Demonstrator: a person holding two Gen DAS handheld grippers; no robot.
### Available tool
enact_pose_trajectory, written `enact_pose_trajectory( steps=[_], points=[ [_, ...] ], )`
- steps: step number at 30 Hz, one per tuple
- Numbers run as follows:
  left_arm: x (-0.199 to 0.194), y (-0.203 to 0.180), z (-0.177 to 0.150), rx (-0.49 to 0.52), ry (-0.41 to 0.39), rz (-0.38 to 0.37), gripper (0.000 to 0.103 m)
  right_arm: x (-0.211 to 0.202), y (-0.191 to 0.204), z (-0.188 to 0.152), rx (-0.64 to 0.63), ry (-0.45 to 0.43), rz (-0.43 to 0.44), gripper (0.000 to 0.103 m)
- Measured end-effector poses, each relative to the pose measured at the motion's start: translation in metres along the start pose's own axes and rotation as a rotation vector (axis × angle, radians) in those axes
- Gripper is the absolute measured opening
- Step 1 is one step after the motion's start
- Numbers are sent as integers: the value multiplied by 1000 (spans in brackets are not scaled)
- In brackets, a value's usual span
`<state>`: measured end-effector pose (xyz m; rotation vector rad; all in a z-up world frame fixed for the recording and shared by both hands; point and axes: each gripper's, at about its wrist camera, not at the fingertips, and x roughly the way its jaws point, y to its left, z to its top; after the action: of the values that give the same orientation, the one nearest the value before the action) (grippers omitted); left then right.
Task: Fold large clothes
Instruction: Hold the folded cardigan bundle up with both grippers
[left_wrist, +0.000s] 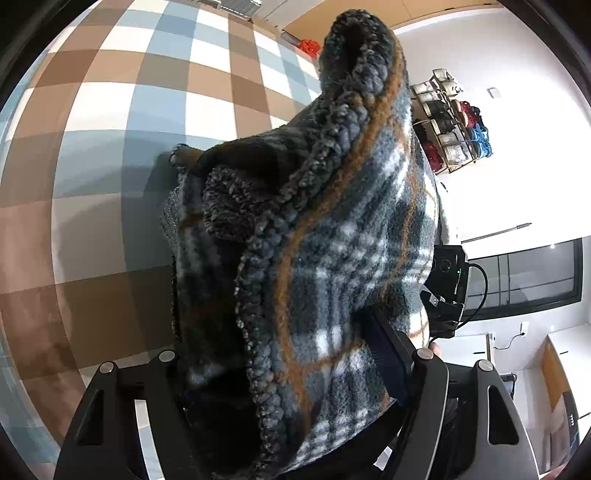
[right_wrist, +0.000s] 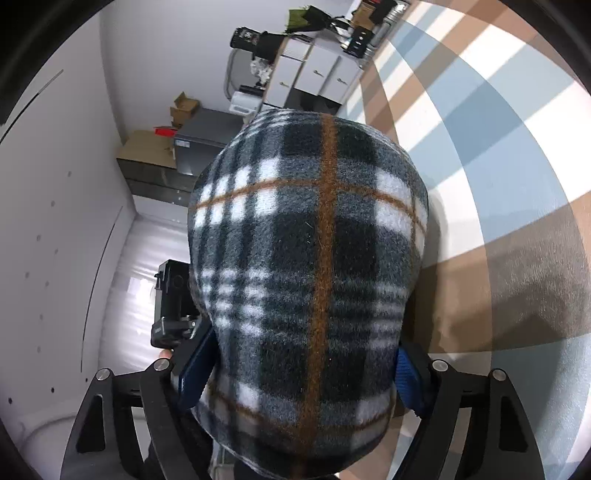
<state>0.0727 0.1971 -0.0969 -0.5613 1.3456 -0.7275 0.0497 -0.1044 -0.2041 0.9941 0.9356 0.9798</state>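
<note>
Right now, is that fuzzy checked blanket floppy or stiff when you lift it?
Probably floppy: the blanket droops and bunches in folds from the left gripper. It looks thick and fluffy, with a curly pile edge, so likely bulky but light. The fuzzy surface should grip, not slip: the right gripper is clamped on a fat fold.

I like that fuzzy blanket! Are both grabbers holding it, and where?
Yes. Both grippers pinch the dark plaid fleece garment: left at a bunched edge, right on a fold.

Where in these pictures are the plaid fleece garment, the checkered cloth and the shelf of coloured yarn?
plaid fleece garment (right_wrist: 306, 258): right wrist view, smooth outer face.
checkered cloth (left_wrist: 110, 122): left wrist view, a white square.
shelf of coloured yarn (left_wrist: 452, 122): left wrist view, middle of the rack.
</note>
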Motion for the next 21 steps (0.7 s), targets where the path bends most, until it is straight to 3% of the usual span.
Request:
enact_pose_trajectory(
  steps=[7, 10, 13, 16, 18, 21],
  points=[
    [3, -6, 4, 42, 1, -14, 71, -29, -5, -9, 16, -38, 37, 82],
    [13, 1, 7, 44, 12, 20, 71, -37, -16, -14, 45, -49, 18, 82],
    [13, 18, 7, 17, 0, 80, 71, -41, -27, -17, 76, -36, -56, 83],
    [-3, 27, 7, -9, -43, 105, 70, -45, -26, -21, 27, -27, -125, 87],
    [-19, 20, 5, 16, -75, 115, 70, -47, -19, -24, -24, -33, -168, 91],
    [-55, -13, 2, 106, -166, 208, 71, -49, -14, -27, -75, -49, -223, 96]
  ],
)
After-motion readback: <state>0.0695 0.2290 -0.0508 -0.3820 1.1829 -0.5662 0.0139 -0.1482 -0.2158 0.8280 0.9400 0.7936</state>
